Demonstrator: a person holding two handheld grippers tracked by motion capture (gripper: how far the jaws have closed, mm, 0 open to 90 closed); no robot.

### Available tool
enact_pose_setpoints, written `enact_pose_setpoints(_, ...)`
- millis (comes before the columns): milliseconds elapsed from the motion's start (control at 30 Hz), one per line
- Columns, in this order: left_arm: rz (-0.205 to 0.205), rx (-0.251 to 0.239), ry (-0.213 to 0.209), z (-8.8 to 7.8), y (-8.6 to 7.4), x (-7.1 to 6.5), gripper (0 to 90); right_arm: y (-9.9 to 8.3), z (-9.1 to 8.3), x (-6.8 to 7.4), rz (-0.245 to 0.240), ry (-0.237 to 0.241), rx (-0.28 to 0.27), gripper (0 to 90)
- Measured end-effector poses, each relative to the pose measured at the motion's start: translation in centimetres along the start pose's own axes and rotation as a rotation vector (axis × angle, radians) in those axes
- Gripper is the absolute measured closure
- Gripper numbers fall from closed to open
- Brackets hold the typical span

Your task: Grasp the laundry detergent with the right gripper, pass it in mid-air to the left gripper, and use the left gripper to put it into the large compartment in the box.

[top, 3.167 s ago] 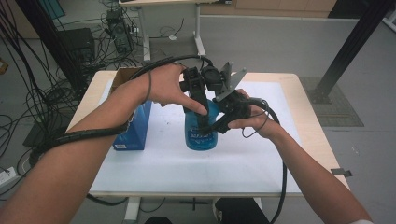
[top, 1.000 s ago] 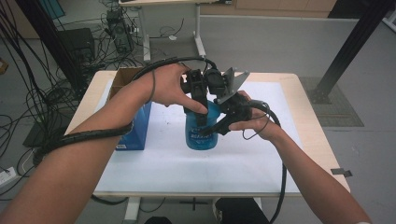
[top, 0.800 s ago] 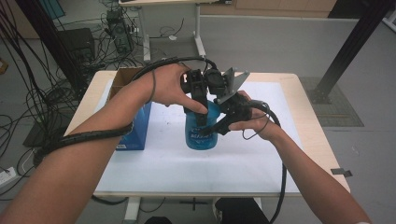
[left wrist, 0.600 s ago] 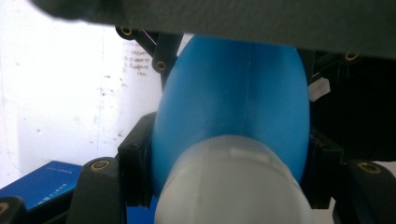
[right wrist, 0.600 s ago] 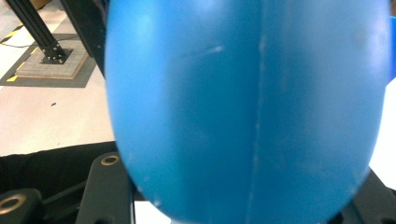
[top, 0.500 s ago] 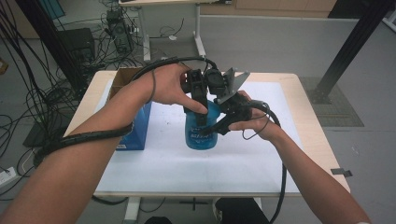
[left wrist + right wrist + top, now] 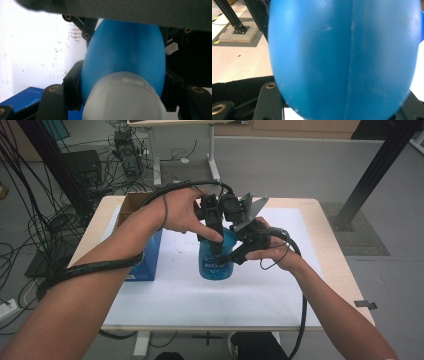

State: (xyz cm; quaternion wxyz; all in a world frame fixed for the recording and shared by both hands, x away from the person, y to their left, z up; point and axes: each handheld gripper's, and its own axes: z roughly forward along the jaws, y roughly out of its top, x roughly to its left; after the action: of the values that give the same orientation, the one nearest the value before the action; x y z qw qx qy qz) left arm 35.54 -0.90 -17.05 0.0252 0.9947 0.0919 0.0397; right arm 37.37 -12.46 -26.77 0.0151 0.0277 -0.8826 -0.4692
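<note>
A blue plastic bottle (image 7: 215,264) with a white cap (image 7: 125,100) stands upright on the white mat (image 7: 175,295) in the middle of the table. My left gripper (image 7: 216,236) comes down on it from above, and its jaws are shut on the cap end (image 7: 122,86). My right gripper (image 7: 235,254) reaches in from the right and is shut on the bottle's blue body (image 7: 344,62), one black jaw on each side. In the high view the hands and grippers hide the cap.
A blue carton (image 7: 145,262) stands at the mat's left edge, with an open cardboard box (image 7: 131,205) behind it. Cables trail from both grippers along the forearms. The floor beyond the table holds a desk leg, cables and a black frame post (image 7: 372,175).
</note>
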Motion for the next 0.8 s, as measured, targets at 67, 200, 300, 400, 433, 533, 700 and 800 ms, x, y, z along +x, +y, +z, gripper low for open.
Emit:
enact_pose_setpoints(67,-0.001,0.004,-0.001,0.00,0.02,-0.02,36.5,-0.01,0.01,0.01,-0.002,0.002,-0.001,42.9)
enact_pose_setpoints(200,0.002,0.008,0.000,-0.04,0.05,-0.05,36.6,-0.01,0.01,0.05,-0.001,0.005,-0.002,42.9)
enact_pose_setpoints(300,-0.001,0.010,0.003,-0.06,0.09,-0.07,36.6,-0.02,0.00,0.02,-0.002,0.000,-0.005,42.8)
enact_pose_setpoints(400,-0.003,0.012,0.001,-0.07,0.10,-0.04,36.7,-0.03,0.02,-0.02,-0.003,0.002,-0.007,42.8)
enact_pose_setpoints(433,-0.004,0.010,0.002,-0.05,0.10,-0.05,36.7,-0.03,0.02,-0.02,-0.003,0.002,-0.007,42.8)
enact_pose_setpoints(533,-0.005,0.009,0.002,0.00,0.09,-0.02,36.7,-0.07,0.03,-0.05,-0.001,0.003,-0.007,42.7)
enact_pose_setpoints(700,-0.012,0.007,0.001,0.07,0.07,0.01,36.8,-0.10,0.06,-0.09,0.003,0.004,-0.006,42.5)
enact_pose_setpoints(800,-0.013,0.007,0.001,0.07,0.05,0.05,36.8,-0.10,0.08,-0.13,0.004,0.002,-0.008,42.5)
